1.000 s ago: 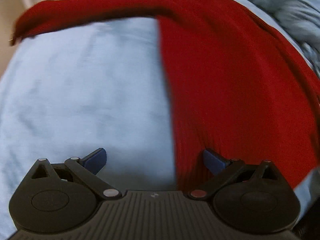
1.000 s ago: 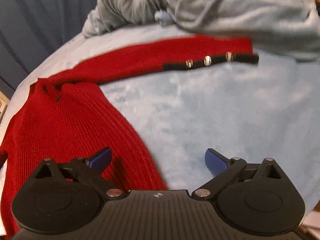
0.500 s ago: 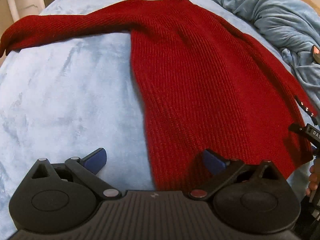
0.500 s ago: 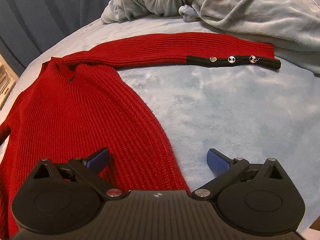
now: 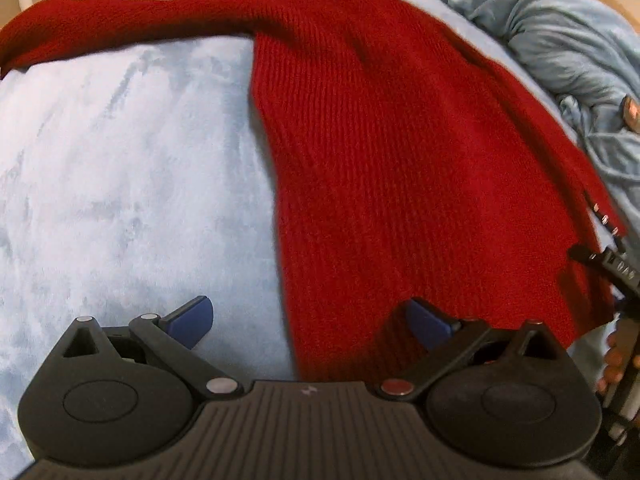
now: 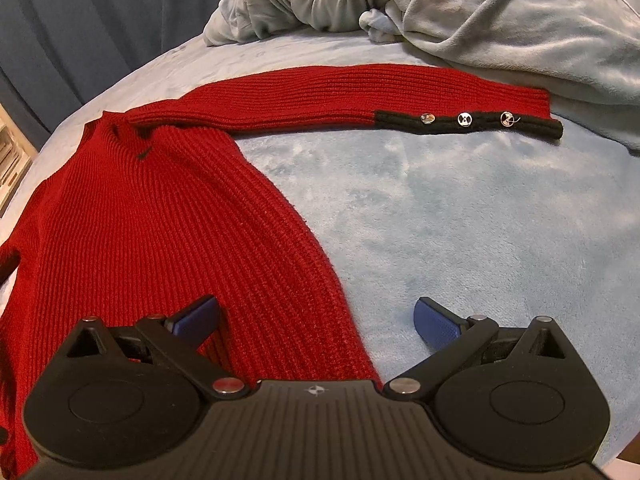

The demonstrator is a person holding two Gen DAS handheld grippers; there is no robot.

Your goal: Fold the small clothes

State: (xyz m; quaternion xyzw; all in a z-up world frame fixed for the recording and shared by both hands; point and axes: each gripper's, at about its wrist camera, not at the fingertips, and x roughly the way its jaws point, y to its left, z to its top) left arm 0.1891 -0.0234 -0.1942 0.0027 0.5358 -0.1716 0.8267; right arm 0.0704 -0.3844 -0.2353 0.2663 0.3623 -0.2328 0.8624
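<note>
A red ribbed knit sweater (image 5: 400,152) lies flat on a pale blue bed cover (image 5: 120,184), both sleeves spread out sideways. My left gripper (image 5: 310,320) stands open over the sweater's lower left hem corner, with nothing between its blue pads. In the right wrist view the same sweater (image 6: 160,232) fills the left side; its sleeve (image 6: 360,96) runs right and ends in a black cuff with three silver buttons (image 6: 464,120). Open too is my right gripper (image 6: 316,316), which straddles the sweater's lower right hem edge.
A crumpled grey-blue blanket (image 6: 460,16) is heaped along the far side of the bed, close to the buttoned cuff. Dark blue curtains (image 6: 80,20) hang behind. The other gripper and a hand (image 5: 616,352) show at the right edge of the left wrist view.
Both views have pulled back and steadied from a blurred, closer look at the sweater. Both grippers have stayed open and the sweater lies as before.
</note>
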